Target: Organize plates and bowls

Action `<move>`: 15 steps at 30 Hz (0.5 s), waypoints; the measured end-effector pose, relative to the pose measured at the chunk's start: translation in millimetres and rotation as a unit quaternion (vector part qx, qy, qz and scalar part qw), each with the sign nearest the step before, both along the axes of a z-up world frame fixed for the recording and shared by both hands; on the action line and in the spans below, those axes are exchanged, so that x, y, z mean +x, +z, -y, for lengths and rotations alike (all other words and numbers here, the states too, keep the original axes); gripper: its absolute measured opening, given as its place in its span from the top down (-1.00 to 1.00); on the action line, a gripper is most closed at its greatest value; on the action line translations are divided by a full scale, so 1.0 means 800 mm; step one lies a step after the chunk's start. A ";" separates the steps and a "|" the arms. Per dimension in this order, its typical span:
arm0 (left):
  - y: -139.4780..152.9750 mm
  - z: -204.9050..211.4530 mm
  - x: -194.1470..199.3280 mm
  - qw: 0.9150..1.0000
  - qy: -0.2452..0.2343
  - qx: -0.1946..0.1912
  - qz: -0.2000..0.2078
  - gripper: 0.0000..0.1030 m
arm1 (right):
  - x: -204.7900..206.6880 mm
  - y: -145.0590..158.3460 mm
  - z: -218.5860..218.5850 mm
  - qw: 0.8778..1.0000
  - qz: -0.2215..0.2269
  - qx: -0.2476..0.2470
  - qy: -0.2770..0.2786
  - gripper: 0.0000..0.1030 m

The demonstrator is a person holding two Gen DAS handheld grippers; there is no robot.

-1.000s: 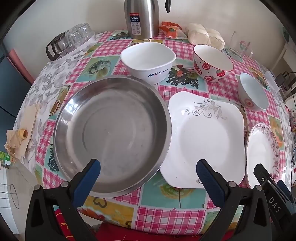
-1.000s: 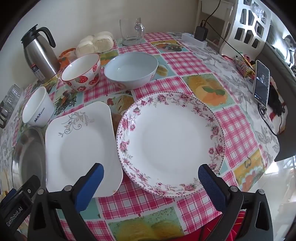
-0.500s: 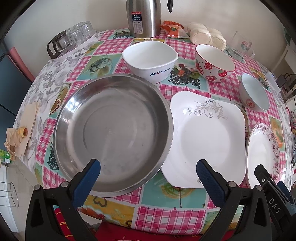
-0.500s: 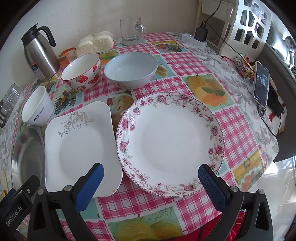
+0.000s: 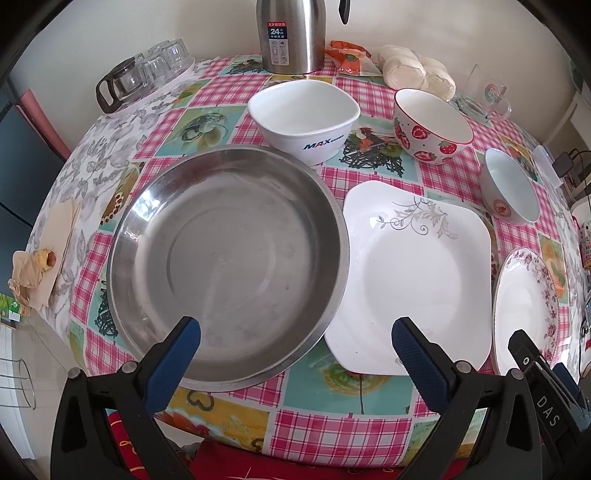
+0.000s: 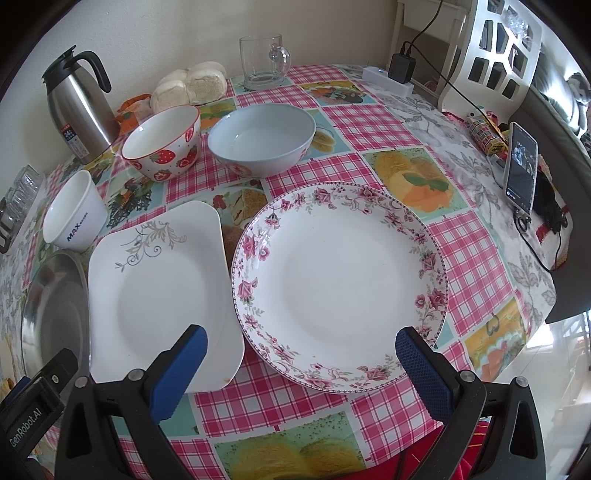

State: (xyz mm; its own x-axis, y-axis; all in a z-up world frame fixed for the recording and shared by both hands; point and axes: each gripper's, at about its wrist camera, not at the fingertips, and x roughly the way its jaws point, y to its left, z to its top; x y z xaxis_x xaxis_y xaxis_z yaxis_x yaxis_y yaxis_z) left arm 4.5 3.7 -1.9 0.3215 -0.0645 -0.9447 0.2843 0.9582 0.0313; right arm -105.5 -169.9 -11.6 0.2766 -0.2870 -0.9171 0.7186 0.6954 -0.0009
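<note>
A: Three bowls and three plates are sitting on the counter [image 5: 229, 88] with its pink checked cloth. From the left wrist, what are you seeing?

B: The left claw [image 5: 295, 349] is hovering with its blue pads spread wide, holding nothing. Below it, the large round stainless steel plate [image 5: 229, 266] is lying nearest, its right rim touching or slightly overlapping the white square plate with a grey vine pattern [image 5: 413, 284]. Beyond the steel plate, the white square bowl marked MAX [image 5: 304, 118] is standing just behind its far rim. The white bowl with red strawberries [image 5: 432, 127] is sitting to its right, and the pale blue round bowl [image 5: 511, 192] farther right. The round white plate with a pink floral rim [image 5: 524, 310] is showing at the right edge. A steel thermos jug [image 5: 291, 35] is standing at the back.

A: And from the right wrist?

B: The right claw [image 6: 301, 363] is also hanging wide apart and empty, above the near edge of the floral-rimmed plate [image 6: 340, 284]. The vine-patterned square plate [image 6: 162, 291] is lying just beside it on the left, with a narrow gap. The blue bowl [image 6: 262, 144] and strawberry bowl [image 6: 162, 140] are standing close together behind them, the MAX bowl [image 6: 75, 218] farther left. A clear glass mug [image 6: 262, 61] is standing at the back, and a phone [image 6: 521, 170] is propped at the right.
</note>
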 end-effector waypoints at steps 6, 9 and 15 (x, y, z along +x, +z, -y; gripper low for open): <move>0.000 -0.001 0.000 1.000 0.001 -0.001 0.000 -1.00 | 0.000 -0.001 -0.001 1.000 -0.001 -0.002 0.000 -1.00; -0.001 -0.006 0.000 1.000 0.004 -0.003 -0.001 -1.00 | -0.001 -0.001 -0.003 1.000 -0.003 -0.004 0.002 -1.00; 0.000 -0.027 0.013 0.999 0.029 -0.026 -0.007 -1.00 | 0.008 -0.001 -0.014 1.000 -0.002 -0.007 0.015 -1.00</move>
State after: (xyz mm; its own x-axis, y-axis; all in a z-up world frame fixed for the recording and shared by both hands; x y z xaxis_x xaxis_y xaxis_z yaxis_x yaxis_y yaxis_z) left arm 14.7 25.6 -1.6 0.3124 -0.0950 -0.9452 0.2274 0.9735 -0.0227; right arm -99.2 -158.7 -12.1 0.2817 -0.2916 -0.9141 0.6968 0.7172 -0.0141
